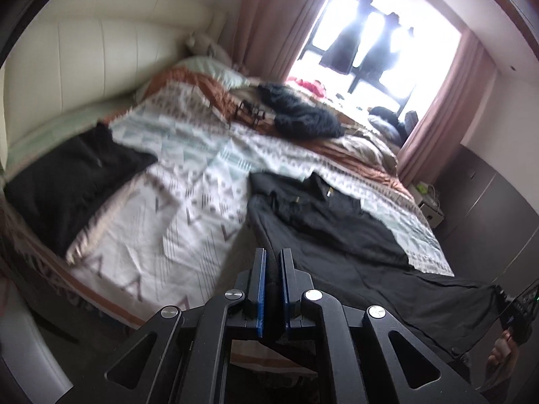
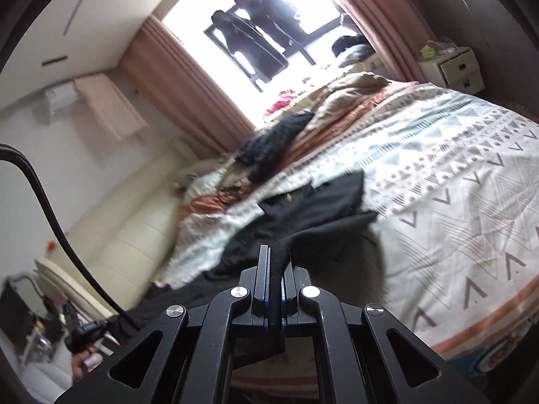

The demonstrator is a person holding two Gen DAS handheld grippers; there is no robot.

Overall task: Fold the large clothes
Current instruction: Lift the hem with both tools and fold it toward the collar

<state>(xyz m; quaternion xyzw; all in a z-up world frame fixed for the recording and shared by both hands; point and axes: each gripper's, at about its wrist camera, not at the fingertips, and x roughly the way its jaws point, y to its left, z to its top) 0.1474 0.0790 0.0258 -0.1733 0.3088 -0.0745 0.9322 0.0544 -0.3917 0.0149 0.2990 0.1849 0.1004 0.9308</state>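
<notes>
Left wrist view: the left claw (image 1: pixel 272 262) is seen clamped on black fabric, its blue-edged fingers (image 1: pixel 260 289) narrowly apart with a fold of the black garment (image 1: pixel 337 232) pinched between them. The garment is spread over the near right part of the bed (image 1: pixel 188 208), one edge being drawn off the bed's side toward the far right of the frame, where the other claw's body and a hand (image 1: pixel 505 360) are partly visible. A second dark piece of clothing (image 1: pixel 67 185) lies at the left edge of the bed, well apart from the first. A dark knitted item (image 1: pixel 299 111) rests farther back on the patterned quilt, near the pillows. A window (image 1: pixel 377 33) with pink curtains (image 1: pixel 266 20) closes the far end of the room.

Right wrist view: the right claw (image 2: pixel 274 262) is shown closed tight on a raised corner of the black garment (image 2: pixel 303 208), the fabric rising from between its fingers and running back onto the bed (image 2: pixel 454 202). The rest of the garment is bunched on the quilt just beyond the claw. A white nightstand (image 2: pixel 451 67) stands at the far right, beside the bed.
</notes>
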